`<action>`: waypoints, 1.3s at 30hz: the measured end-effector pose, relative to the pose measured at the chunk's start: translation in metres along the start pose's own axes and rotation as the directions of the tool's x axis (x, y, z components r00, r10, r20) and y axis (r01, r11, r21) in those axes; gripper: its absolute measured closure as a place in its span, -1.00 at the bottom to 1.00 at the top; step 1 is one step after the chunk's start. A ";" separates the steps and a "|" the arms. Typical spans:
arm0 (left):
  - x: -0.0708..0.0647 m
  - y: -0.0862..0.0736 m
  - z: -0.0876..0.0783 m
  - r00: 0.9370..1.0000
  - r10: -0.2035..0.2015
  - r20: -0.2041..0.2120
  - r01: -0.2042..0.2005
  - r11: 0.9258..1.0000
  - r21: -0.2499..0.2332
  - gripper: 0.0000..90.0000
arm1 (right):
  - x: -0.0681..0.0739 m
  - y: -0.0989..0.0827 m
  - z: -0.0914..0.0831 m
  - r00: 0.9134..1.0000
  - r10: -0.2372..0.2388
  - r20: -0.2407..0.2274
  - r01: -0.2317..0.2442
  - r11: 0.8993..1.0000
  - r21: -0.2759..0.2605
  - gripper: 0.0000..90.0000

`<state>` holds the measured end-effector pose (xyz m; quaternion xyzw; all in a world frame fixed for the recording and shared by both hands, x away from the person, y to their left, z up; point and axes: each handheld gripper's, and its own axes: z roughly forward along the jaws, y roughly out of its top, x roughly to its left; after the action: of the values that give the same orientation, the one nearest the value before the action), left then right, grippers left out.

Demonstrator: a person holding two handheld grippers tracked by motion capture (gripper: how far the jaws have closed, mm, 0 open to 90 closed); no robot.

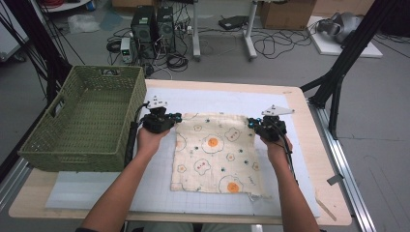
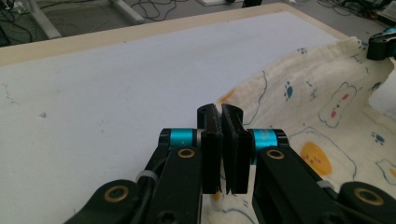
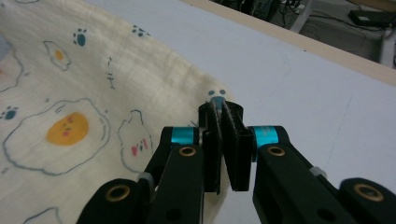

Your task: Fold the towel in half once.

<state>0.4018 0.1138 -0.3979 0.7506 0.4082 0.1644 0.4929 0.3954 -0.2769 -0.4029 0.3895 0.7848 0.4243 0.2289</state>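
A cream cloth [image 1: 215, 152] printed with fried eggs and paw prints lies on the white mat. My left gripper [image 1: 170, 118] is shut on the cloth's far left corner; the cloth [image 2: 327, 116] runs off to the right from between its jaws [image 2: 223, 116], and that far edge is lifted. My right gripper [image 1: 252, 123] is shut on the far right corner, where the cloth [image 3: 93, 102] spreads to the left of its jaws [image 3: 220, 109]. At the far end of the lifted edge, the right gripper [image 2: 380, 44] appears in the left gripper view.
A green woven basket [image 1: 43, 145] stands at the left of the table, close beside my left hand. The white gridded mat [image 1: 222, 99] covers the wooden table [image 1: 302, 113]. Beyond the table, cables and computer cases [image 1: 152, 26] sit on the floor.
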 end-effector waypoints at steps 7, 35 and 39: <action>-0.006 -0.011 -0.012 1.000 -0.003 0.017 0.004 1.000 -0.020 0.91 | 0.011 -0.006 -0.017 0.999 -0.030 -0.014 0.030 1.000 -0.005 0.92; -0.040 -0.071 -0.048 0.989 0.051 0.138 -0.050 0.999 -0.013 0.90 | 0.053 -0.069 -0.067 0.994 -0.093 -0.063 0.093 0.996 0.003 0.92; -0.044 -0.075 -0.050 0.984 0.075 0.165 -0.073 0.997 -0.014 0.90 | 0.055 -0.077 -0.069 0.992 -0.098 -0.077 0.099 0.995 0.007 0.92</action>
<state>0.3083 0.1234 -0.4338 0.7743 0.3372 0.1216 0.5215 0.2829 -0.2922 -0.4321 0.3349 0.8135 0.4229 0.2173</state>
